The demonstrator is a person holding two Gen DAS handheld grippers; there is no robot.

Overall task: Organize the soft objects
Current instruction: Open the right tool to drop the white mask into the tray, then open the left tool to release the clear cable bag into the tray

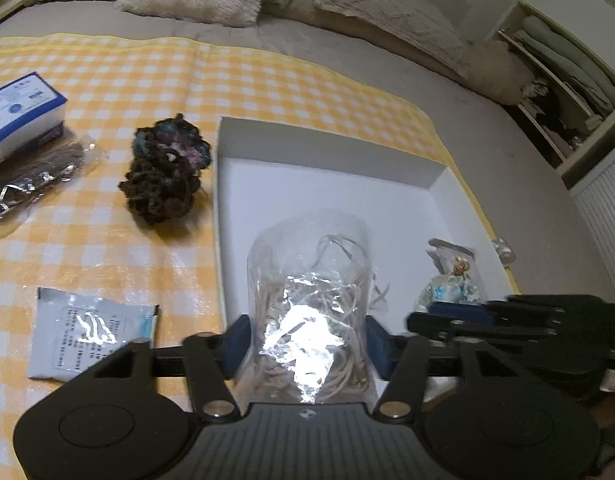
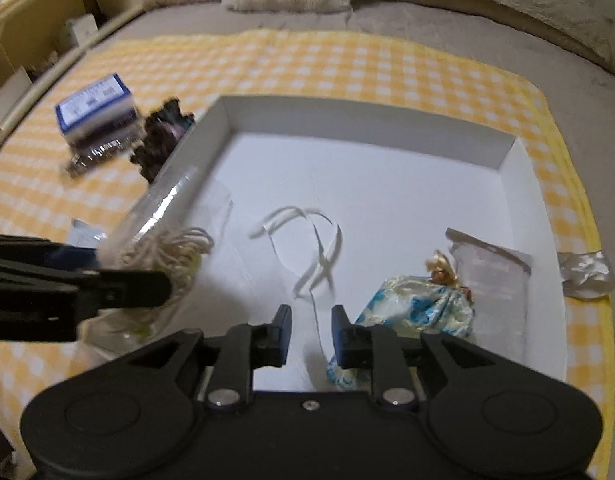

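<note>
Left gripper (image 1: pixel 307 344) clamps a bag of cord (image 1: pixel 307 300) above the box (image 1: pixel 327 160). Right gripper (image 2: pixel 311 332) hangs parted, empty, over the pouch (image 2: pixel 423 308) already inside. Scrunchies (image 1: pixel 163 172) and packets (image 1: pixel 91 328) remain outside.
</note>
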